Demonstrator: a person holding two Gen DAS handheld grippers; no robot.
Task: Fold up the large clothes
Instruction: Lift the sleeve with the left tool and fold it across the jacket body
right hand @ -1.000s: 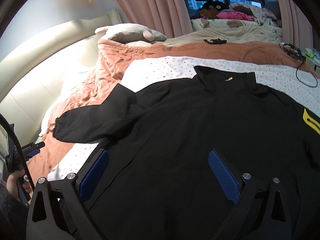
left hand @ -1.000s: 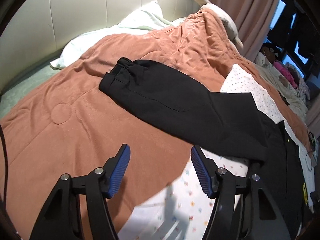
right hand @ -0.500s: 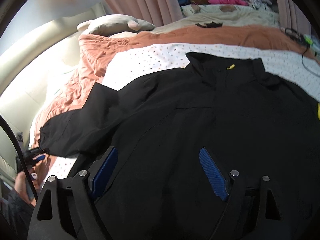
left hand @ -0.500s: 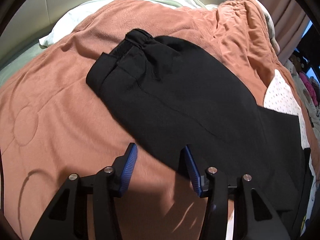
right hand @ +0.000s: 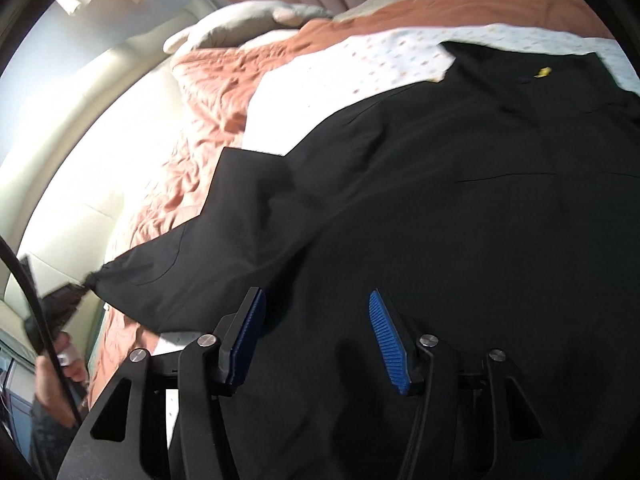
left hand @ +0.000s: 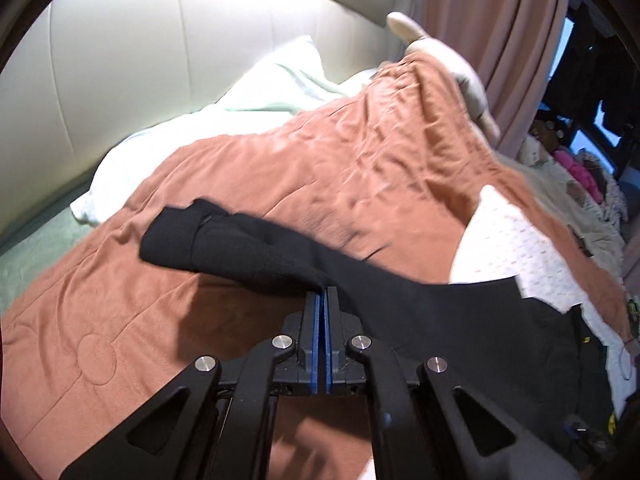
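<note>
My left gripper (left hand: 322,294) is pinching the black jacket's (right hand: 460,200) sleeve (left hand: 240,248) along its near edge, blue pads pressed together with cloth caught at the tips. A second ago these jaws were standing wide above the orange blanket (left hand: 360,168) with the sleeve lying flat well ahead; half a second ago they were straddling the sleeve edge, half closed. Now the sleeve is bunching and lifting off the blanket at my tips, cuff end trailing away to the left of the jaws, the rest running off to the right toward the jacket body. In the right wrist view the same sleeve is pulled out to a point at far left, where my left hand (right hand: 56,376) is holding the gripper.

My right gripper (right hand: 316,334) is hovering low over the jacket body, jaws still apart but narrower than a second ago; they have just been closing. Black cloth is lying under and between them; I cannot tell whether the pads are touching it. The jacket is filling far more of the view than before, collar well ahead of the jaws to the right, on the dotted white sheet (right hand: 360,68). Frames are motion-blurred.
</note>
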